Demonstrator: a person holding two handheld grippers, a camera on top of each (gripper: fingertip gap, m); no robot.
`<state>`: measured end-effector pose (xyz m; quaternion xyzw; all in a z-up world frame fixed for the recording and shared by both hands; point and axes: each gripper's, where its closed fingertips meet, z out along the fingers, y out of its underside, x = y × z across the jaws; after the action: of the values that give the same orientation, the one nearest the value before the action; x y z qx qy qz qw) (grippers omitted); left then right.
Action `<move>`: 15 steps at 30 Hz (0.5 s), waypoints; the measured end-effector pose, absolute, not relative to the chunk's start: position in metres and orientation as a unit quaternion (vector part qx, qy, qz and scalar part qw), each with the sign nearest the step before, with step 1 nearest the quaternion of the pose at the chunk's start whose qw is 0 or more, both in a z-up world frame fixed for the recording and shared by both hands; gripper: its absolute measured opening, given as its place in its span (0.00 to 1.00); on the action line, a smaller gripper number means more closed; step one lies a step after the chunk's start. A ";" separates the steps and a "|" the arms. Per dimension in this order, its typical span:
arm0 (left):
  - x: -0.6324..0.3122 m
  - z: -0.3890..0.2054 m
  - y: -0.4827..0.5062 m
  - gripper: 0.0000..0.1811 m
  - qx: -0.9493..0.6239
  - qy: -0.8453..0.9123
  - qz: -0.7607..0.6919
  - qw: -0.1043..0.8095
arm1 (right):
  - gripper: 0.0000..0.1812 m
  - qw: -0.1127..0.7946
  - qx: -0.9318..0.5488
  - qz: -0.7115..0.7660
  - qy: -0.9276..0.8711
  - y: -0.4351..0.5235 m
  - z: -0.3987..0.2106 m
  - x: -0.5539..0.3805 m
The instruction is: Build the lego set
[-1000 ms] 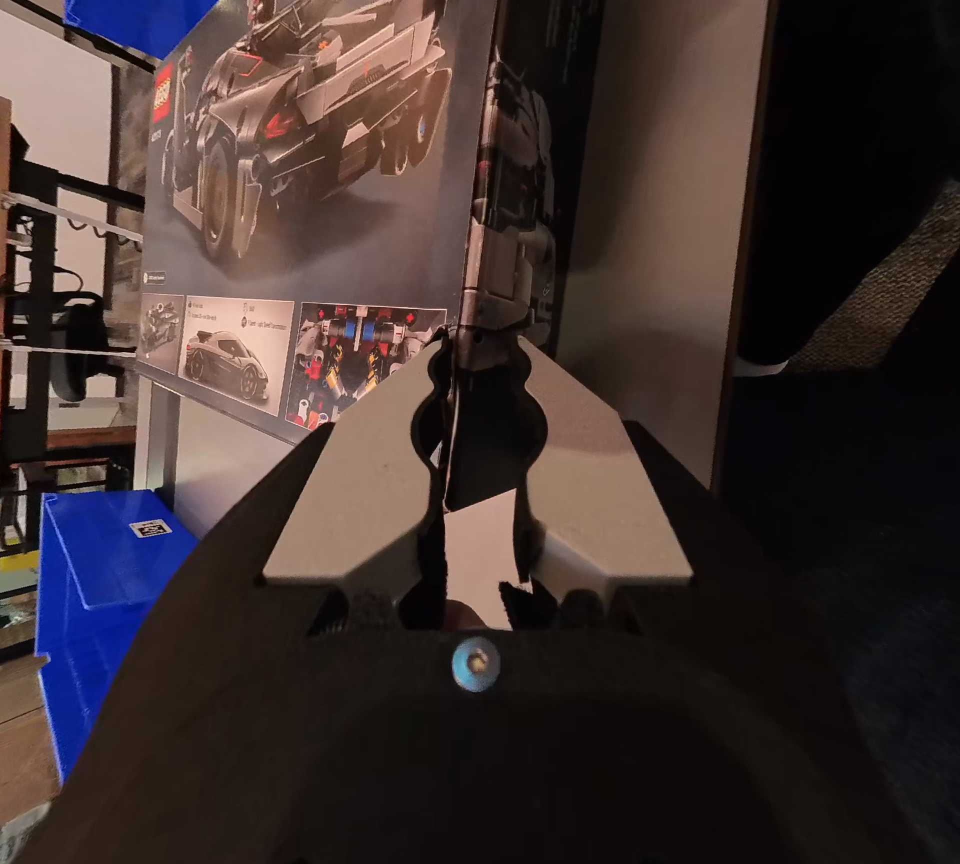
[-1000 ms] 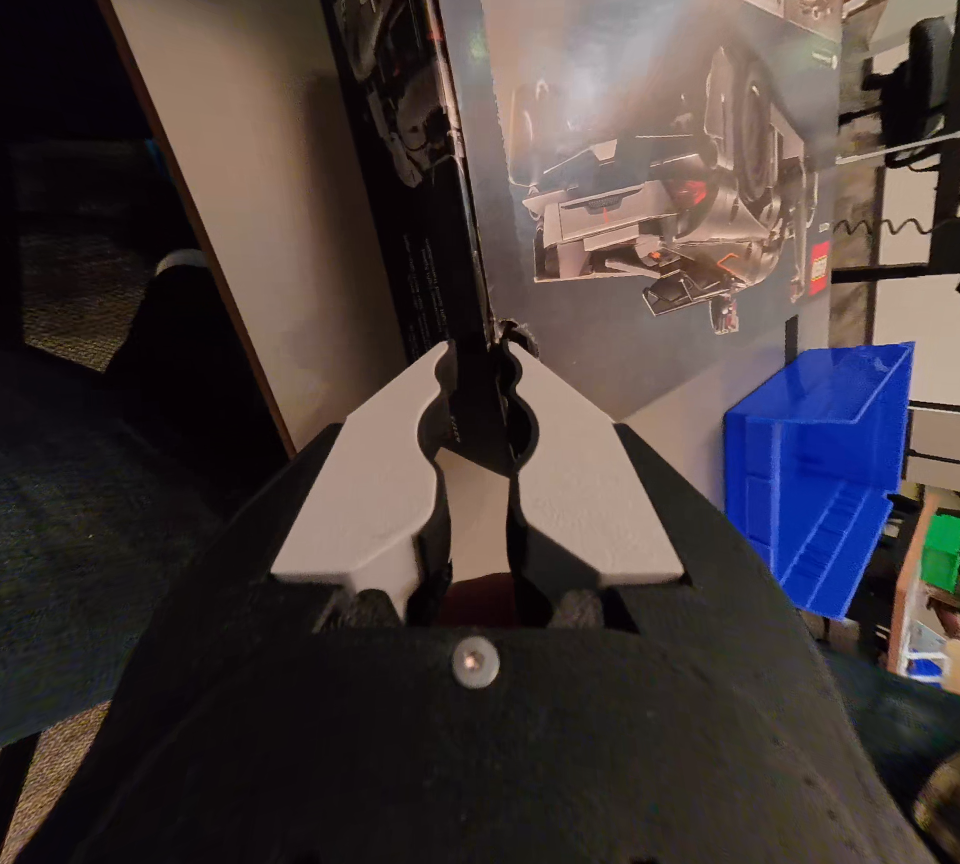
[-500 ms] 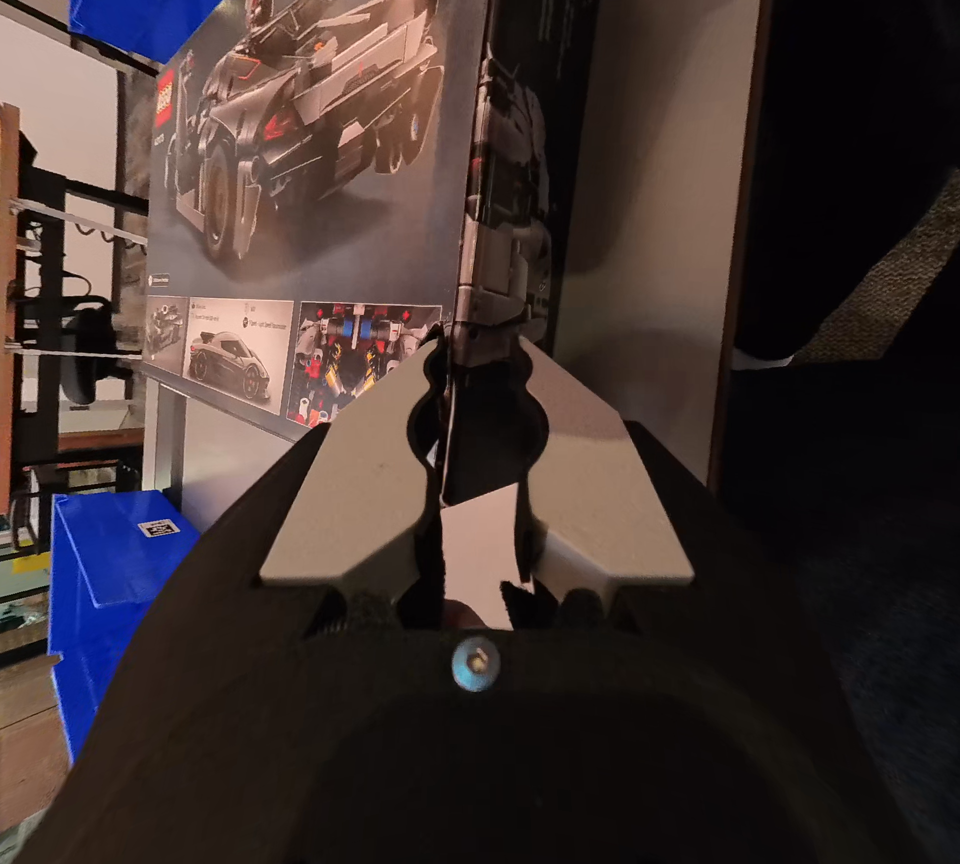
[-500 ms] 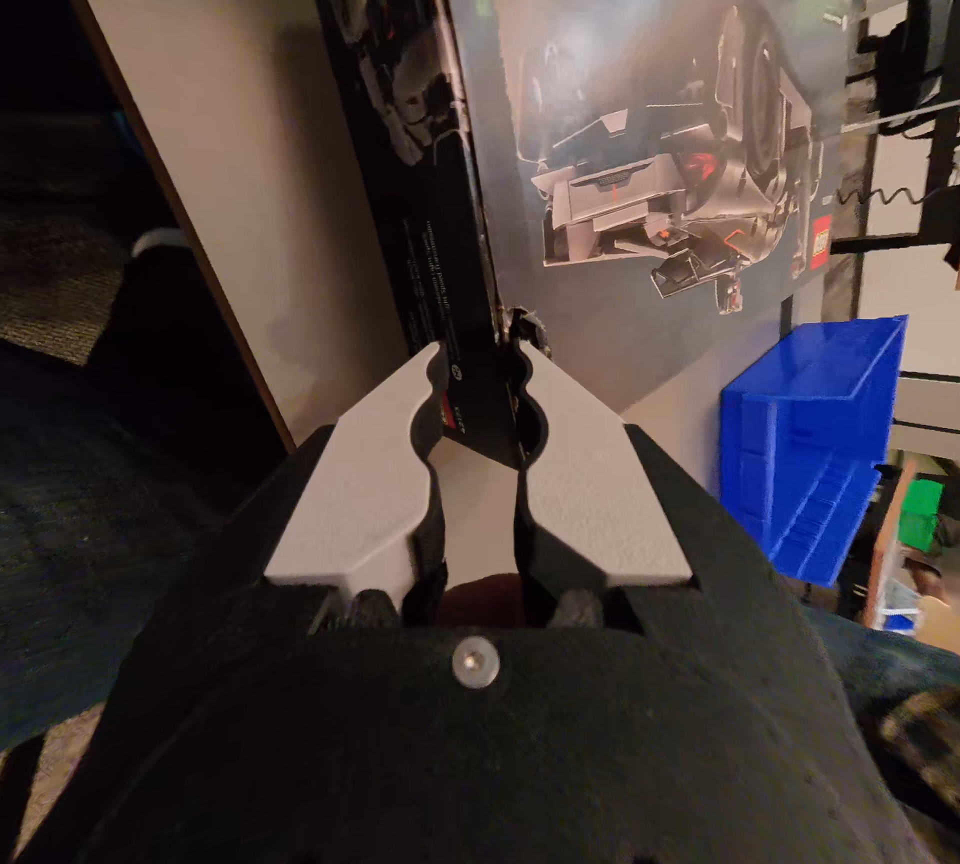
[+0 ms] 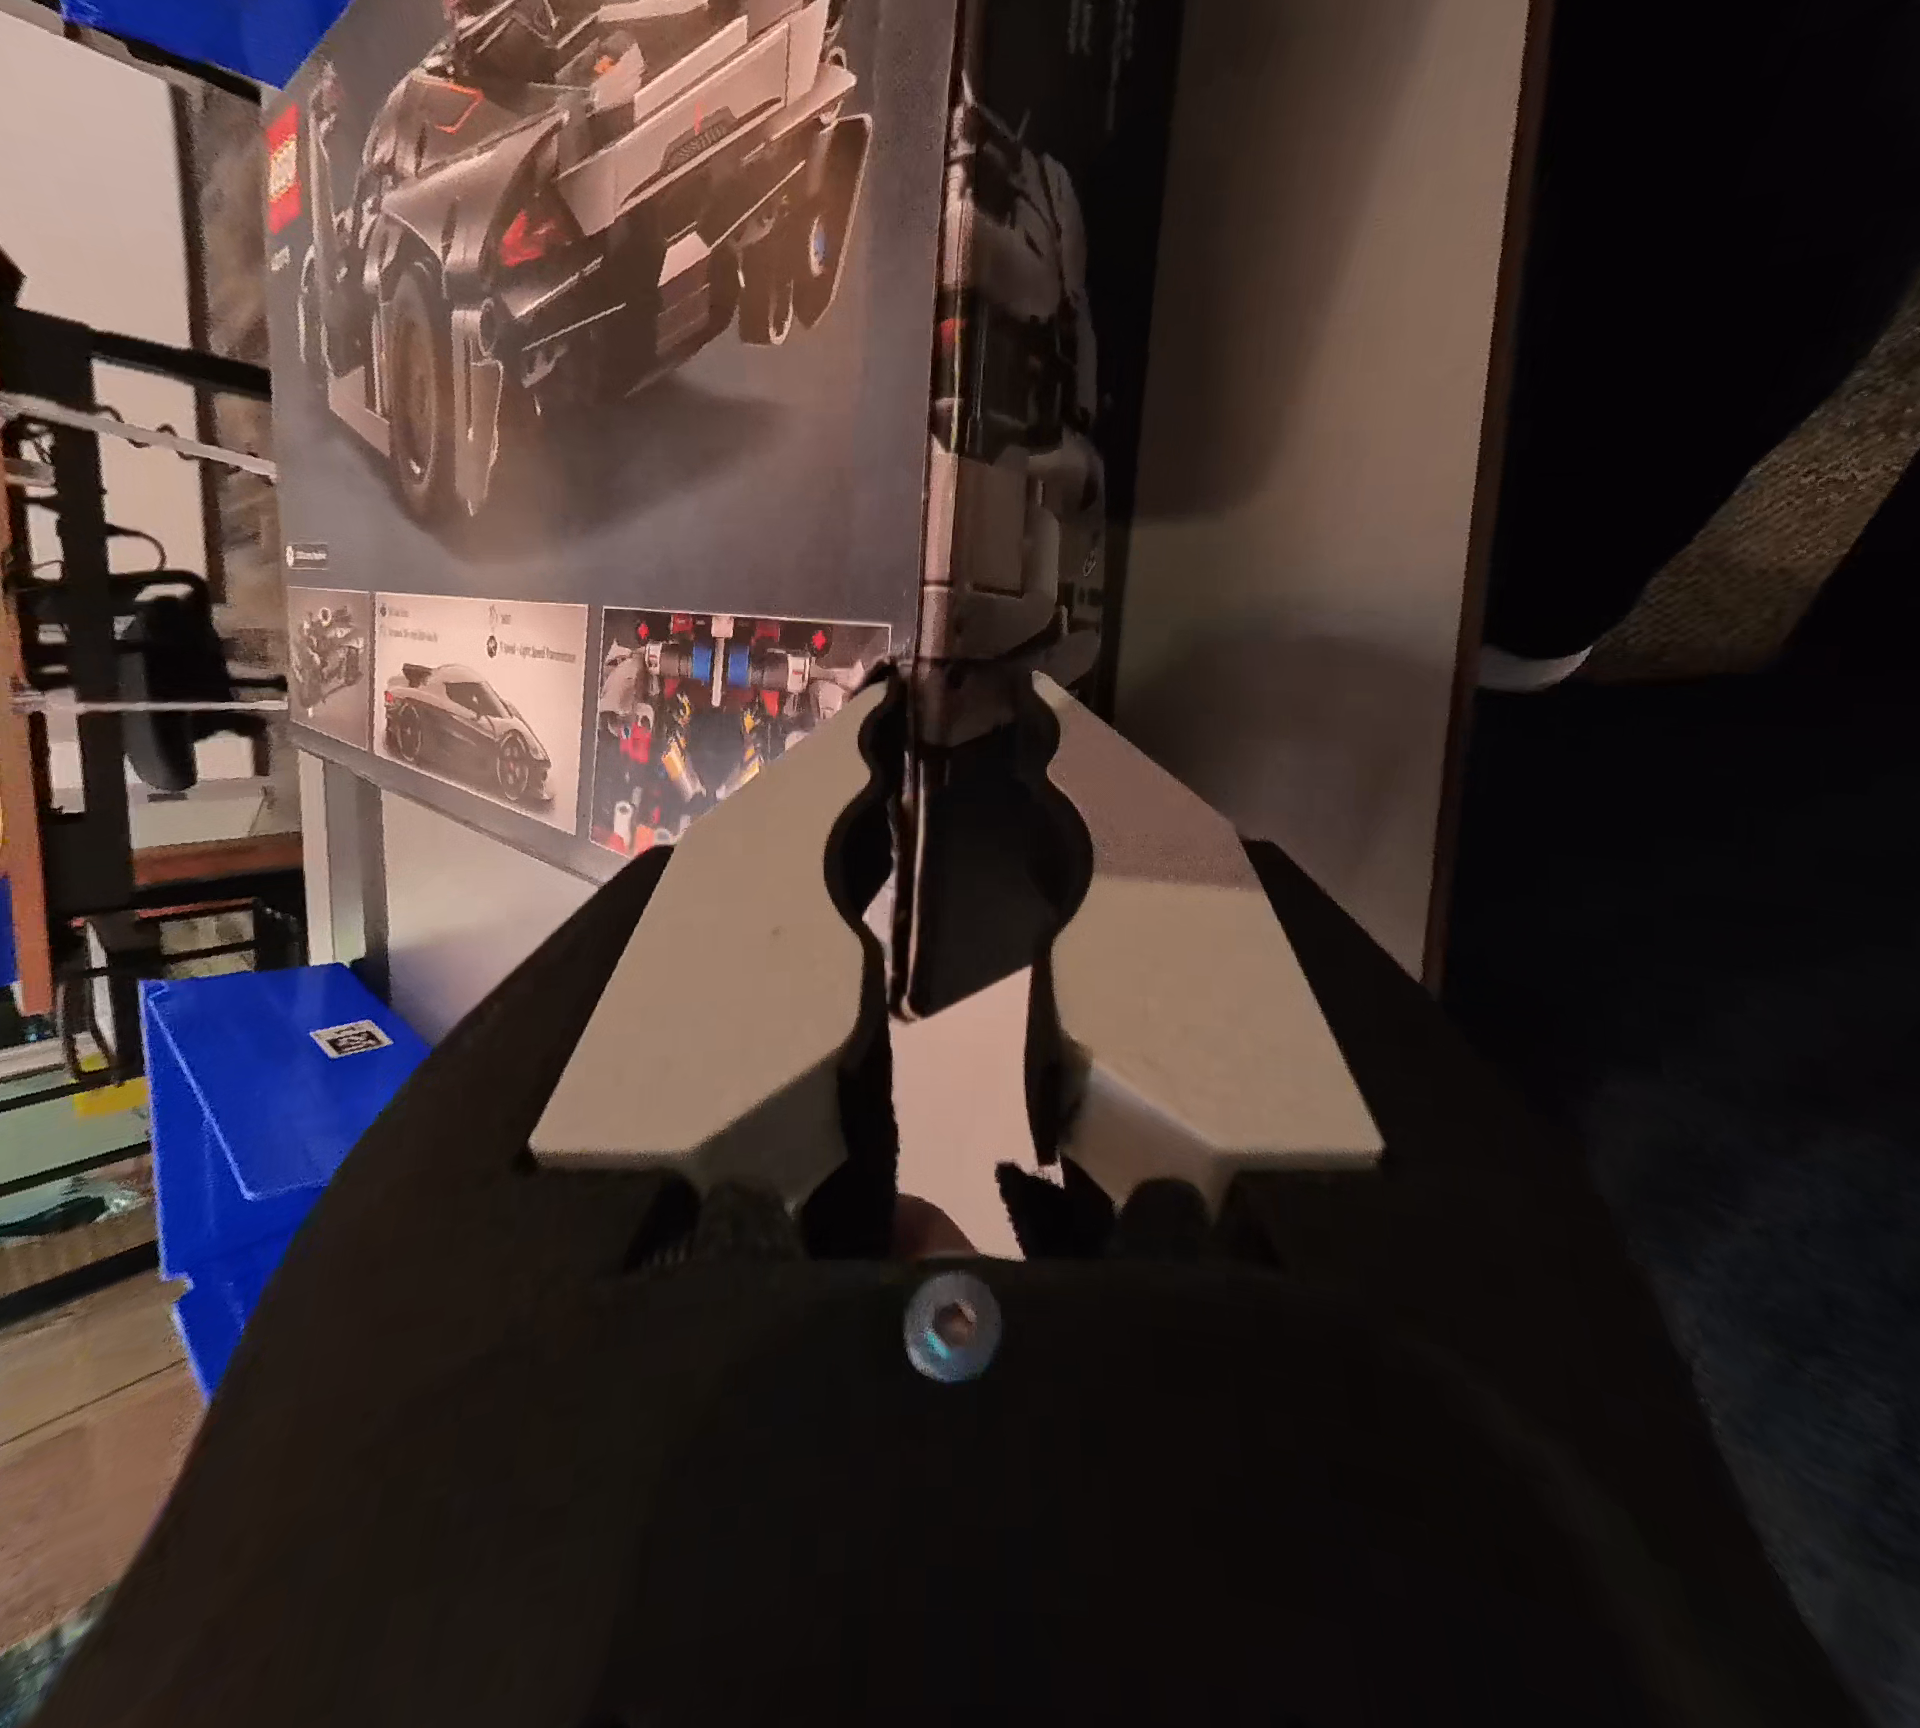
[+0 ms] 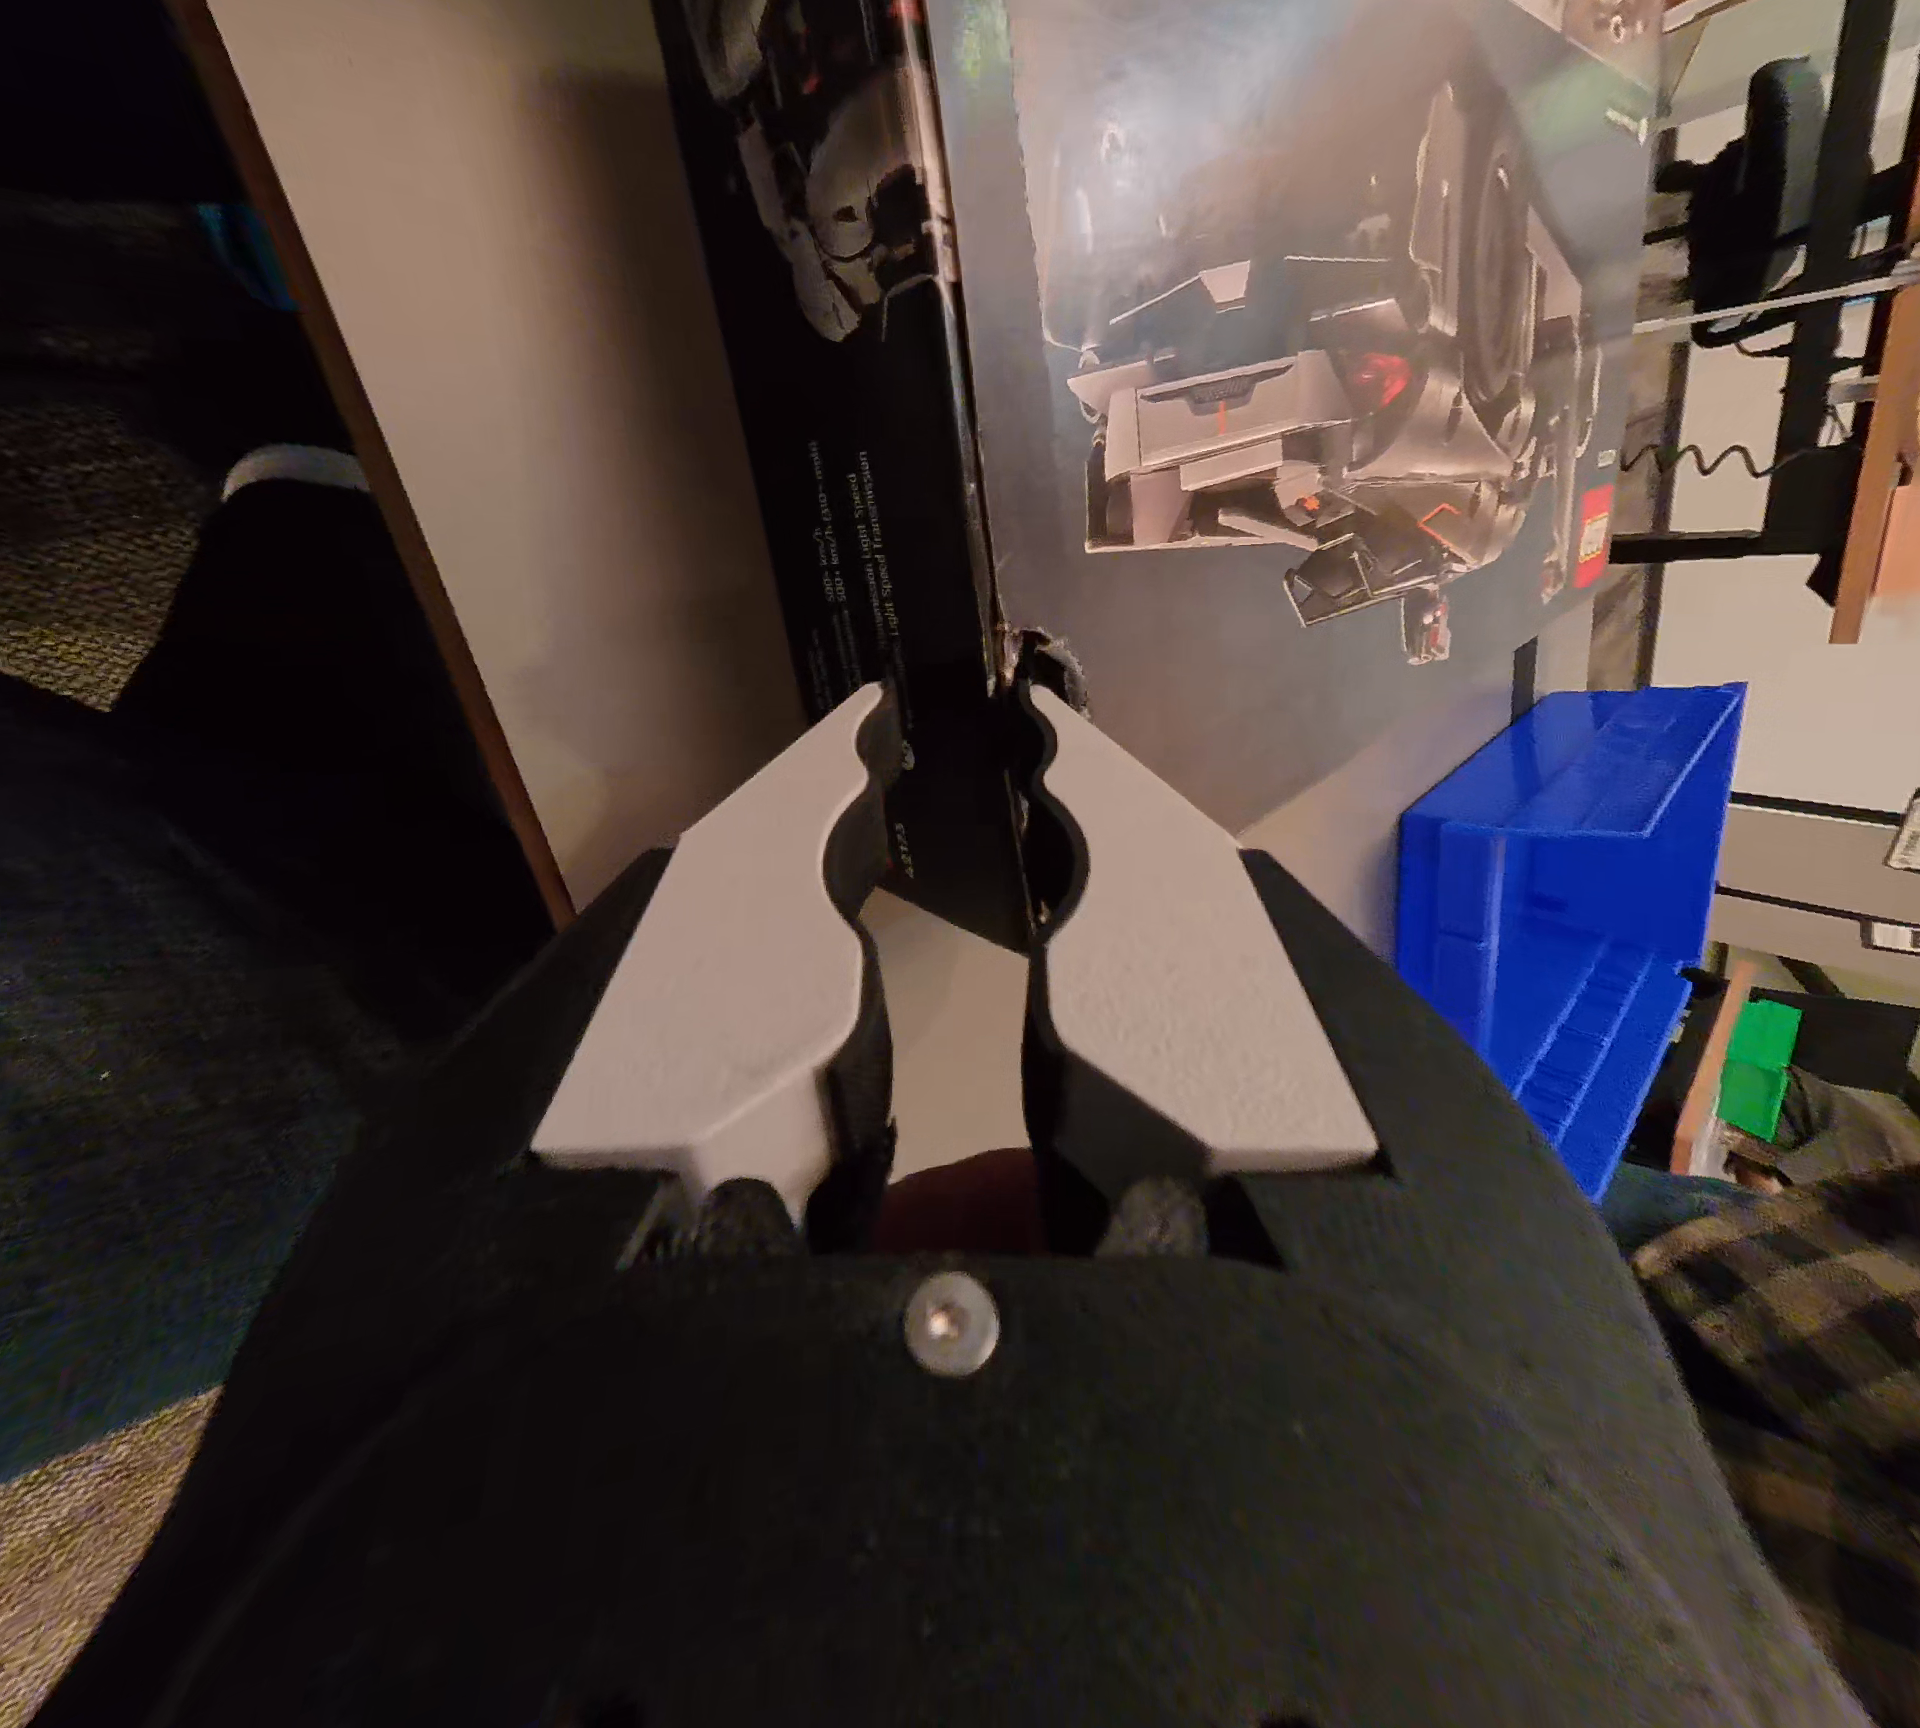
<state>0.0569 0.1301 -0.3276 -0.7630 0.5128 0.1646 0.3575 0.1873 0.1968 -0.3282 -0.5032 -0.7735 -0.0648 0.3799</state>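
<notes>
Left wrist view: the left gripper (image 5: 961, 702) has its jaws pinching a corner of the lego box (image 5: 623, 307), gripping across the box's narrow black side. The box is a flat carton held on edge against the pale bench (image 5: 1320, 390), its large dark-grey face printed with a grey and black sports car, three small inset pictures along one edge and a red logo square in a corner. The side panel carries fine print too small to matter. A blue bin (image 5: 260, 1086) with a small white sticker sits left of the box, below it in the frame. Compared with a second ago the box face fills slightly more of the view and has swung a little; the grip is unchanged.

Right wrist view: the right gripper (image 6: 956, 702) likewise has its jaws clamped on another corner of the lego box (image 6: 1299, 307), where the cardboard looks torn and crumpled at the tip. The car print appears upside down here. Another blue bin (image 6: 1621, 899) lies right of the box. The box has tilted a little since earlier frames; this bin sits lower and closer.
</notes>
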 end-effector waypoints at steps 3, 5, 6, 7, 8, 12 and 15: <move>0.056 -0.326 0.130 0.10 -0.763 0.513 0.158 0.360 | 0.11 0.384 -0.503 -0.063 -0.772 0.196 -0.326 0.187; 0.057 -0.325 0.129 0.10 -0.756 0.517 0.163 0.366 | 0.11 0.393 -0.488 -0.061 -0.777 0.191 -0.324 0.183; 0.058 -0.326 0.129 0.10 -0.759 0.517 0.157 0.363 | 0.13 0.389 -0.491 -0.057 -0.778 0.189 -0.325 0.182; 0.058 -0.328 0.130 0.10 -0.761 0.517 0.153 0.362 | 0.12 0.389 -0.493 -0.056 -0.777 0.190 -0.326 0.181; 0.059 -0.329 0.131 0.11 -0.759 0.521 0.150 0.360 | 0.09 0.388 -0.493 -0.056 -0.777 0.191 -0.326 0.181; 0.059 -0.330 0.131 0.10 -0.757 0.531 0.149 0.351 | 0.08 0.370 -0.491 -0.057 -0.787 0.191 -0.326 0.181; 0.058 -0.328 0.131 0.11 -0.754 0.532 0.156 0.354 | 0.09 0.378 -0.492 -0.049 -0.783 0.192 -0.324 0.182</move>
<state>0.0583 0.1312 -0.3284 -0.7536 0.5316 0.1557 0.3538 0.1818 0.1922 -0.3239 -0.4925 -0.7826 -0.0487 0.3777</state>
